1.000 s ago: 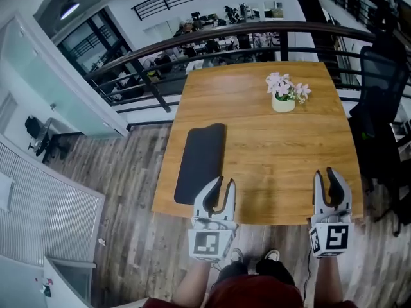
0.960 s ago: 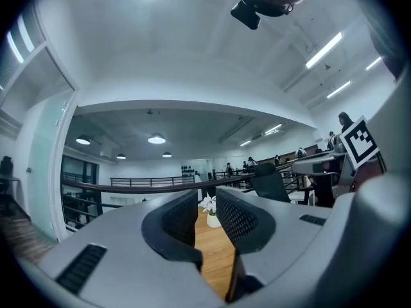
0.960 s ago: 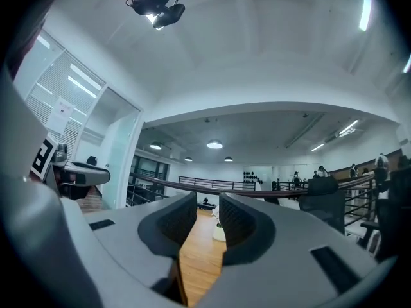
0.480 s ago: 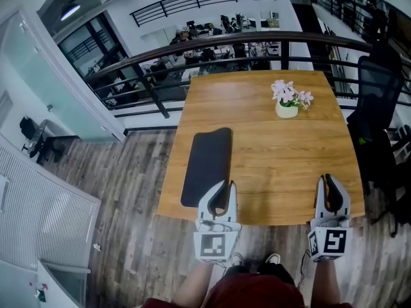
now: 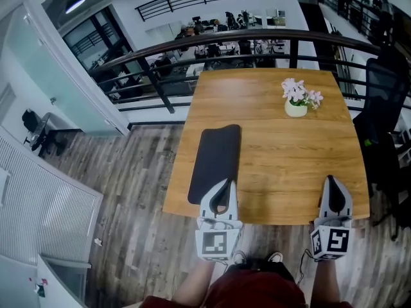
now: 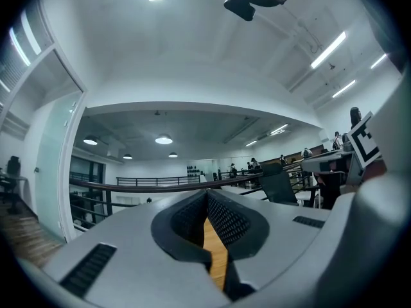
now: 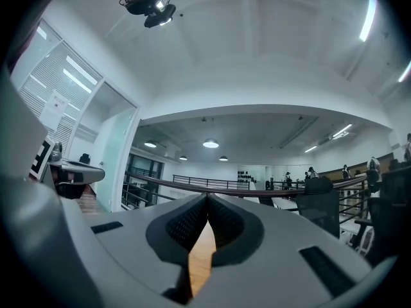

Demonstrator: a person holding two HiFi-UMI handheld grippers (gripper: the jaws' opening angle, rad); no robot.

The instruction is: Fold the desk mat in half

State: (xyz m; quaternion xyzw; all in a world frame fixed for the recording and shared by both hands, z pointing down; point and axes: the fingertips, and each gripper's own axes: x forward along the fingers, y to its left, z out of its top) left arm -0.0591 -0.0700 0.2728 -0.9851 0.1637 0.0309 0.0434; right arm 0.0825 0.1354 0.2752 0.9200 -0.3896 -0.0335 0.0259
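Observation:
A dark desk mat [image 5: 217,158] lies flat and lengthwise on the left half of the wooden table [image 5: 289,165]. My left gripper [image 5: 224,181] is held level at the table's front edge, its tips over the mat's near right corner. Its jaws have just been closing and are now shut with nothing between them; in the left gripper view the left gripper [image 6: 207,192] shows its pads meeting over bare wood. My right gripper [image 5: 331,178] hovers near the table's front right corner, away from the mat. The right gripper [image 7: 207,196] has also just closed, shut and empty.
A white pot of pink flowers [image 5: 297,103] stands at the table's far right. A dark railing [image 5: 192,47] runs behind the table. A black office chair [image 5: 387,82] is at the right. Wood-plank floor [image 5: 128,191] lies to the left.
Both grippers' jaws have gone from wide open to shut. The left gripper's tips now overlap the mat's near right corner instead of standing beside it.

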